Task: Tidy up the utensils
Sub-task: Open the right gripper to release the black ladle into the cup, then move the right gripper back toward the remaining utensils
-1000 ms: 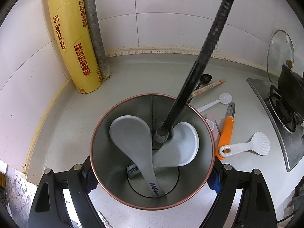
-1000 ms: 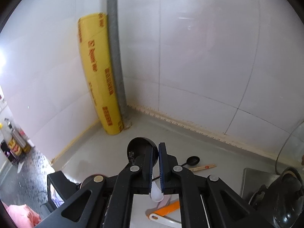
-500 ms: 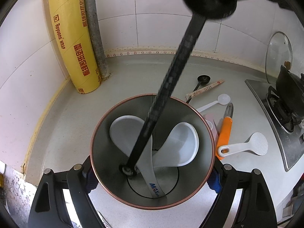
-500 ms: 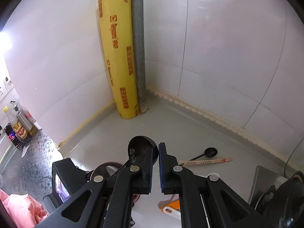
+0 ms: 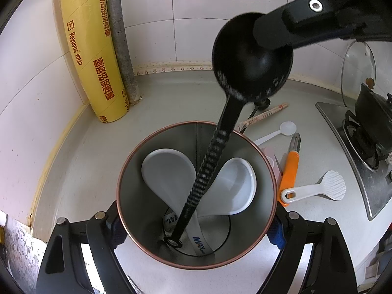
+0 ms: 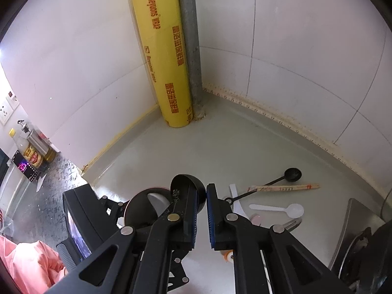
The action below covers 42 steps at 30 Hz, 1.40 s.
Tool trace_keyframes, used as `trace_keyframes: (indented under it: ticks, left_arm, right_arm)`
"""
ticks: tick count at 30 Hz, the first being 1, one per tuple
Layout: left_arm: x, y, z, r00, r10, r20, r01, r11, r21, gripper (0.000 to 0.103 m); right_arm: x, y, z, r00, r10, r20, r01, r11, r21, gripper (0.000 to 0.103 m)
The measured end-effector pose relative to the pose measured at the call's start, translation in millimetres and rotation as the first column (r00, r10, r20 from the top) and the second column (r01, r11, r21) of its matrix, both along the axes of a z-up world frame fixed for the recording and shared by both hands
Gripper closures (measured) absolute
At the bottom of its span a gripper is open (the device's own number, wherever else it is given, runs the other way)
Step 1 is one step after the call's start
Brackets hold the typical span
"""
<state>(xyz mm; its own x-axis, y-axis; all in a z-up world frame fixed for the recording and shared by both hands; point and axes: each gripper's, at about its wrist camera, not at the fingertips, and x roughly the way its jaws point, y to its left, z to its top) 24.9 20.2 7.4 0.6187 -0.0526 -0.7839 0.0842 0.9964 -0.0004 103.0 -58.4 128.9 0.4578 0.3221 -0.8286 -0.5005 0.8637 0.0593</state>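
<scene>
At the left, against the corner of the counter (image 5: 171,103), a yellow roll of wrap (image 5: 93,56) is stood. Nearer the front edge, the metal holder (image 5: 196,257) is clamped across its width by the left gripper (image 5: 196,232). The black ladle (image 5: 210,161), a second ago held higher, has been lowered handle-first to the holder's floor. The right gripper (image 6: 201,210) has just been parted slightly; whether the ladle is quite released seems doubtful. To the right, a peeler (image 5: 290,169) and rice paddle (image 5: 318,189) remain unsorted.
</scene>
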Motion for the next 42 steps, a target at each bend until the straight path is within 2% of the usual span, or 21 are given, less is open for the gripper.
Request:
trace_keyframes:
  ticks: [6,9,11,22,23,24,26,28,33,37,40,42]
  left_arm:
    - [0.3,-0.1,0.2,1.0,-0.001,0.0,0.001,1.0,0.001,0.014]
    - [1.6,-0.5,0.4,1.0,-0.002,-0.001,0.002,1.0,0.005,0.014]
    - [2.4,-0.6,0.6,1.0,-0.001,-0.002,0.001,1.0,0.005,0.014]
    - [1.8,-0.5,0.7,1.0,-0.001,-0.005,0.001,1.0,0.01,0.014]
    - [1.1,-0.1,0.5,1.0,-0.001,-0.005,0.001,1.0,0.009,0.014]
    - [-0.3,-0.1,0.9,1.0,-0.002,-0.005,0.002,1.0,0.009,0.014]
    - [-2.4,0.5,0.6,1.0,0.0,-0.006,0.0,1.0,0.009,0.014]
    - [-2.6,1.4,0.4,1.0,0.005,-0.007,-0.005,1.0,0.009,0.014]
    - [-3.6,2.5,0.5,1.0,0.015,-0.009,-0.014,1.0,0.008,0.014]
    - [-4.2,1.5,0.8,1.0,0.017,-0.01,-0.017,1.0,0.011,0.014]
    - [-4.7,1.4,1.3,1.0,0.019,-0.01,-0.019,1.0,0.012,0.014]
    - [-4.9,1.2,1.4,1.0,0.021,-0.011,-0.021,1.0,0.012,0.014]
  right_arm:
    - [2.2,0.2,-5.1,0.999,0.012,-0.051,-0.01,1.0,0.029,0.091]
    - [2.5,0.0,-6.1,0.997,0.014,-0.07,-0.011,0.999,0.046,0.077]
    - [1.6,-0.5,-5.4,0.998,0.012,-0.066,-0.009,0.999,0.047,0.074]
    - [2.6,-14.3,-1.8,0.998,-0.03,-0.058,0.034,0.997,0.063,0.073]
    - [3.0,-16.8,-2.0,0.998,-0.038,-0.059,0.041,0.997,0.062,0.066]
    - [4.3,-20.2,-2.9,0.997,-0.052,-0.06,0.055,0.997,0.057,0.055]
    - [5.8,-25.8,-5.0,0.995,-0.079,-0.064,0.082,0.996,0.046,0.047]
    - [7.9,-32.5,-7.7,0.992,-0.102,-0.075,0.106,0.993,0.044,0.044]
    - [10.2,-47.2,-14.6,0.983,-0.161,-0.094,0.164,0.986,0.03,0.025]
    - [11.2,-56.2,-18.6,0.977,-0.191,-0.1,0.195,0.98,0.033,0.015]
    - [10.4,-60.4,-19.8,0.974,-0.203,-0.099,0.208,0.978,0.036,0.0]
    - [9.9,-62.7,-19.6,0.973,-0.211,-0.094,0.215,0.976,0.037,0.0]
